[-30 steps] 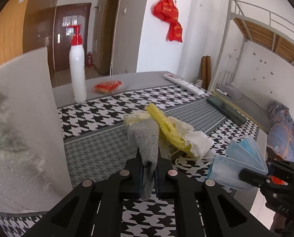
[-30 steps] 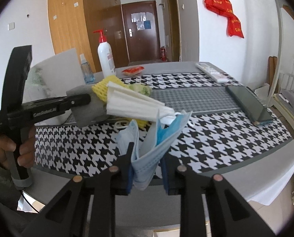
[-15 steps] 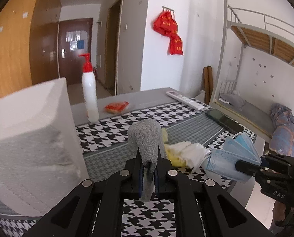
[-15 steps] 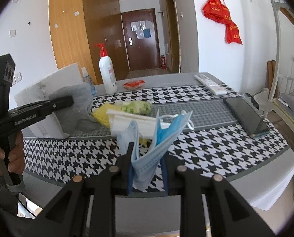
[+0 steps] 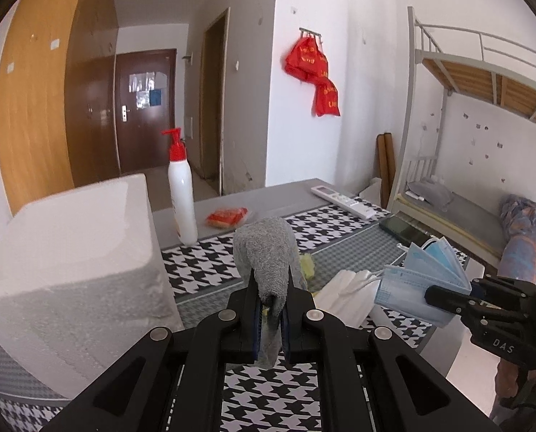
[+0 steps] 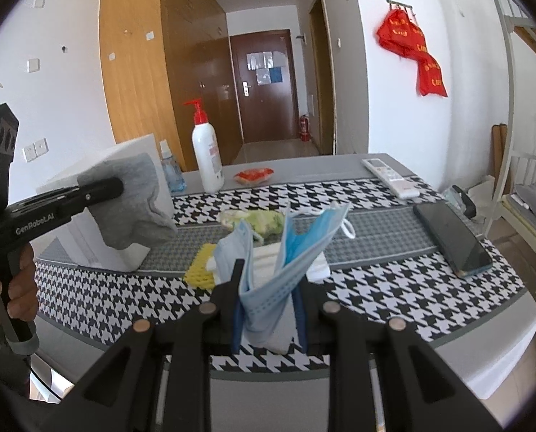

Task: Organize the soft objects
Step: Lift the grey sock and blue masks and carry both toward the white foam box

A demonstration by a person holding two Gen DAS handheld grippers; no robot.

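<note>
My left gripper (image 5: 271, 304) is shut on a grey cloth (image 5: 266, 252), held up above the table beside the white foam box (image 5: 70, 252). In the right wrist view the same grey cloth (image 6: 131, 201) hangs from the left gripper (image 6: 118, 187) in front of that box. My right gripper (image 6: 268, 288) is shut on a bunch of blue face masks (image 6: 289, 252), also lifted off the table. On the houndstooth tablecloth lie white masks (image 6: 318, 262), a yellow mesh cloth (image 6: 199, 270) and a green-and-white soft item (image 6: 257, 219).
A white pump bottle (image 6: 206, 158), a small blue spray bottle (image 6: 169, 172) and a red packet (image 6: 253, 174) stand at the table's back. A remote (image 6: 390, 176) and a dark phone (image 6: 451, 234) lie on the right. A bunk bed (image 5: 466, 115) stands beyond the table.
Both grippers have risen with their loads. The grey cloth has left the pile and moved toward the foam box; the yellow cloth and white masks have dropped back flat on the table.
</note>
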